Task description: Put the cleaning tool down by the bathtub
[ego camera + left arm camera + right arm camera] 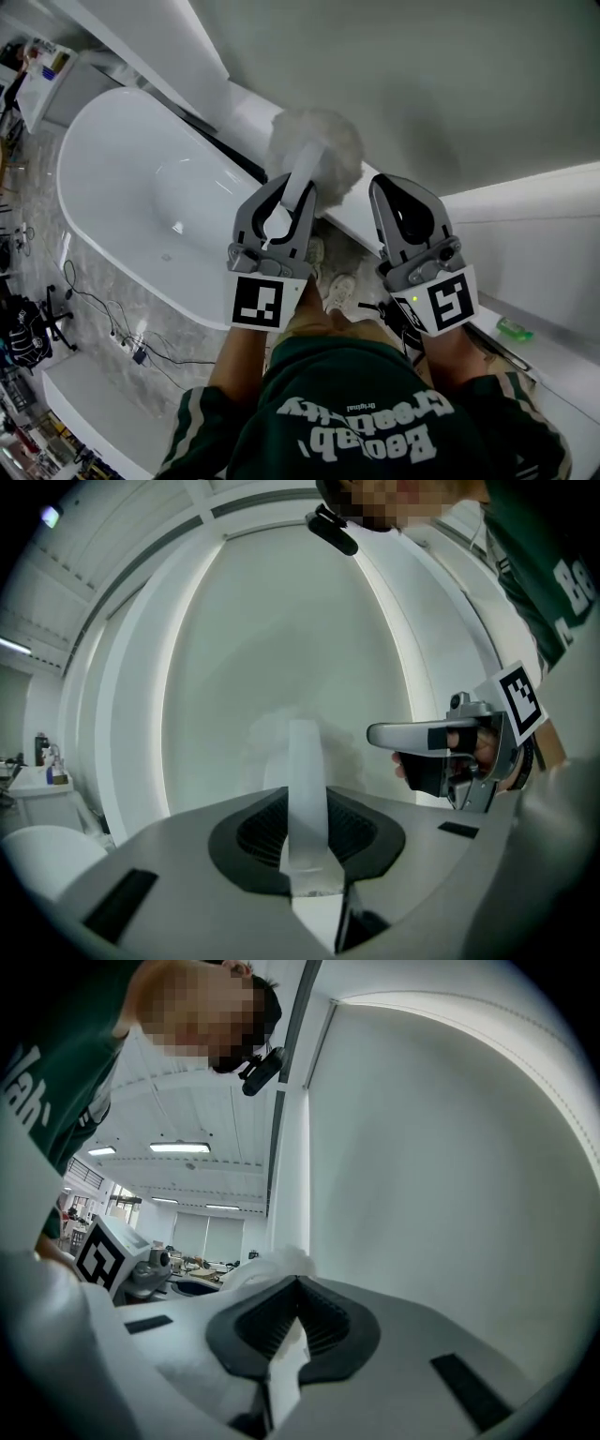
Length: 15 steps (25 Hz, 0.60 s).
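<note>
The cleaning tool is a white fluffy duster head (319, 150) on a flat white handle (302, 180). My left gripper (286, 190) is shut on that handle and holds the tool raised, fluffy end pointing away from me, toward the grey-white wall. In the left gripper view the handle (305, 789) stands straight up between the dark pads. The white oval bathtub (122, 187) lies below, to the left. My right gripper (405, 202) is held beside the left one, jaws together, nothing in them. From the right gripper view the duster fluff (272, 1265) shows just past the closed tips.
A white ledge (525, 197) runs along the wall on the right, with a small green item (514, 329) on the lower shelf. Cables (112, 323) trail over the marble floor in front of the tub. The person's shoes (339, 291) stand beside the tub.
</note>
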{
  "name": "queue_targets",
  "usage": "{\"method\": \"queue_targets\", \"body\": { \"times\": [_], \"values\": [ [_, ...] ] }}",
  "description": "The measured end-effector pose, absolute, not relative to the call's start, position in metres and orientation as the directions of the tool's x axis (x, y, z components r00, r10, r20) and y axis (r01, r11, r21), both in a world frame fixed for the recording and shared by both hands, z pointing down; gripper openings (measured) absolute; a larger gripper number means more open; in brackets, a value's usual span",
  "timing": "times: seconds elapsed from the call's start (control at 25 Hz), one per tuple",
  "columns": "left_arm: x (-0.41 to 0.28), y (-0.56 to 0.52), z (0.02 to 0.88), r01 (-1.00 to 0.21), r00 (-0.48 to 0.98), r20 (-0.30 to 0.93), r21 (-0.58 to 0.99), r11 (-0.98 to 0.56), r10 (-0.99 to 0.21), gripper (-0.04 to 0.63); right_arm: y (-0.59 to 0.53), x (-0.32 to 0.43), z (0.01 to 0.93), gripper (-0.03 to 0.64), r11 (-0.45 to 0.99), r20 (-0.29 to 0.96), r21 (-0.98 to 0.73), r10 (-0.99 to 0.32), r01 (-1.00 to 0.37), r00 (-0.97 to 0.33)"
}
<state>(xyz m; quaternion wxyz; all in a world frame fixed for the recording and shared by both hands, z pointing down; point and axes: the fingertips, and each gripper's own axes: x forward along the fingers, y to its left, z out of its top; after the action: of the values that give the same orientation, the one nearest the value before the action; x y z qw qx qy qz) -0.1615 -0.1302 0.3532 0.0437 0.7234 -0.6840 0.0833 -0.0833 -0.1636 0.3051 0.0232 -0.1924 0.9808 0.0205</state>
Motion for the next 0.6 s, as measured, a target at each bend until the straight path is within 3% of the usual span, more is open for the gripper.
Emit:
{"method": "queue_targets", "body": {
  "times": [0.28,0.6],
  "values": [
    [-0.186,-0.157,0.397,-0.997,0.077,0.258,0.018,-0.074,-0.963,0.097,-0.195,-0.104,0.330,0.015,0.911,-0.007,0.028,-0.412,-0.412,-0.911],
    [-0.212,-0.191,0.481,-0.996,0.086,0.429,0.012,-0.090,-0.899,0.097,-0.223,-0.130,0.357,0.015,0.897,0.041,0.019,-0.442,-0.441,-0.896]
  ]
}}
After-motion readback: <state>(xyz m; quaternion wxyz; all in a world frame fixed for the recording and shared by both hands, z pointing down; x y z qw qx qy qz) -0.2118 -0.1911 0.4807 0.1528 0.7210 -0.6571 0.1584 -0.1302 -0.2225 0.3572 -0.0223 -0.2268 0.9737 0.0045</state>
